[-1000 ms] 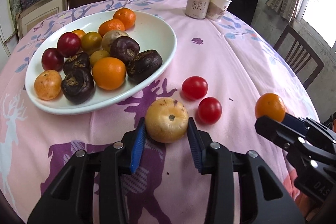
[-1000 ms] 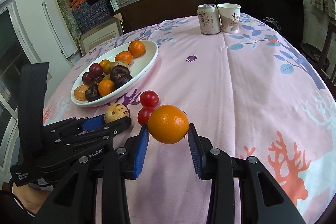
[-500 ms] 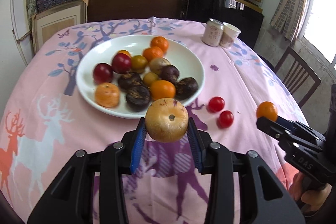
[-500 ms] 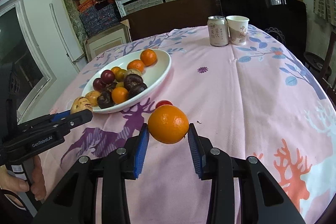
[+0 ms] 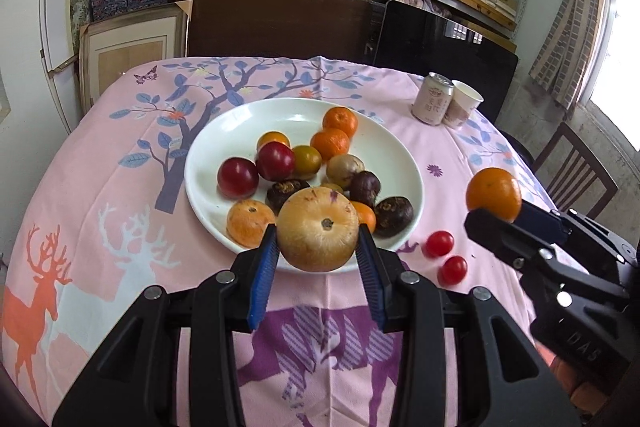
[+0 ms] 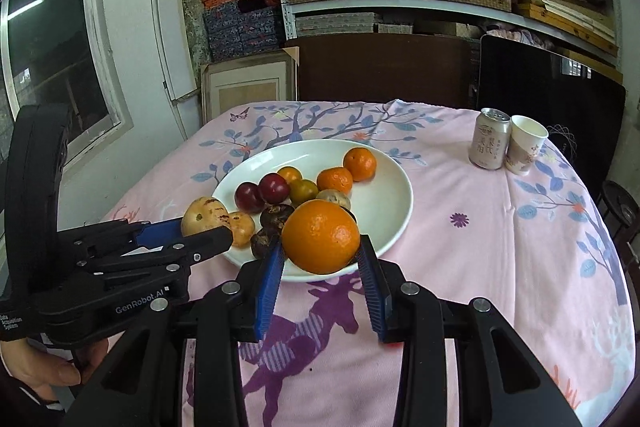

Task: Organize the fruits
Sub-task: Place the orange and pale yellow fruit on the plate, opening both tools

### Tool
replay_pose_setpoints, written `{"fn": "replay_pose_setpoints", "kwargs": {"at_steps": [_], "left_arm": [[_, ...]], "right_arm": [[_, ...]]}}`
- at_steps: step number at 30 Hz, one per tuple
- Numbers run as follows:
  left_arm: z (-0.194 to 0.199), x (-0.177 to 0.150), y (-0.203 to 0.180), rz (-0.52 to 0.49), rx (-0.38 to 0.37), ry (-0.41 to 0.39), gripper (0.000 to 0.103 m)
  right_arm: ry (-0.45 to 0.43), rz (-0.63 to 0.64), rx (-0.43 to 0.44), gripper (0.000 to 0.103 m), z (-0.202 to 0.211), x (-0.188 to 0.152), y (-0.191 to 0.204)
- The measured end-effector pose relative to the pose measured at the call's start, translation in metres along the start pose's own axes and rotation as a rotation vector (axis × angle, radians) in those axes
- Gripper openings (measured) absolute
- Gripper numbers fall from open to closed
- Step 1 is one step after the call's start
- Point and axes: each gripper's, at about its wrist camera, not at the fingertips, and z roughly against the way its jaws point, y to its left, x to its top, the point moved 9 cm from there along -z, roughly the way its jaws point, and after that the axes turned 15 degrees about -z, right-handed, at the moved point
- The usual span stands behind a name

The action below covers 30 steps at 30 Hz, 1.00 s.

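My left gripper (image 5: pixel 318 251) is shut on a tan round fruit (image 5: pixel 318 229), held above the near rim of the white plate (image 5: pixel 384 147). My right gripper (image 6: pixel 320 255) is shut on an orange (image 6: pixel 321 235), also lifted in front of the plate (image 6: pixel 394 187). The plate holds several oranges, red plums and dark brown fruits. Two red cherry tomatoes (image 5: pixel 439 243) lie on the pink cloth right of the plate. In the left wrist view the right gripper (image 5: pixel 504 217) with its orange (image 5: pixel 494 193) shows at the right; in the right wrist view the left gripper (image 6: pixel 208 231) with the tan fruit (image 6: pixel 202 215) shows at the left.
A drink can (image 6: pixel 490 143) and a paper cup (image 6: pixel 525 145) stand at the table's far right. A wooden chair (image 5: pixel 576 179) is beyond the right edge. Dark boards and shelves of boxes rise behind the table. A hand (image 6: pixel 44 371) grips the left tool.
Both grippers rose off the cloth with their fruits and pulled back, so the plate now sits farther ahead. The right gripper swung left; its orange now lines up with the plate.
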Motion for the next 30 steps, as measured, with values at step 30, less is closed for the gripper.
{"fn": "replay_pose_setpoints", "kwargs": {"at_steps": [30], "left_arm": [[-0.062, 0.008, 0.071, 0.183, 0.095, 0.040, 0.078]], "right_arm": [[0.054, 0.029, -0.063, 0.062, -0.088, 0.014, -0.003]]}}
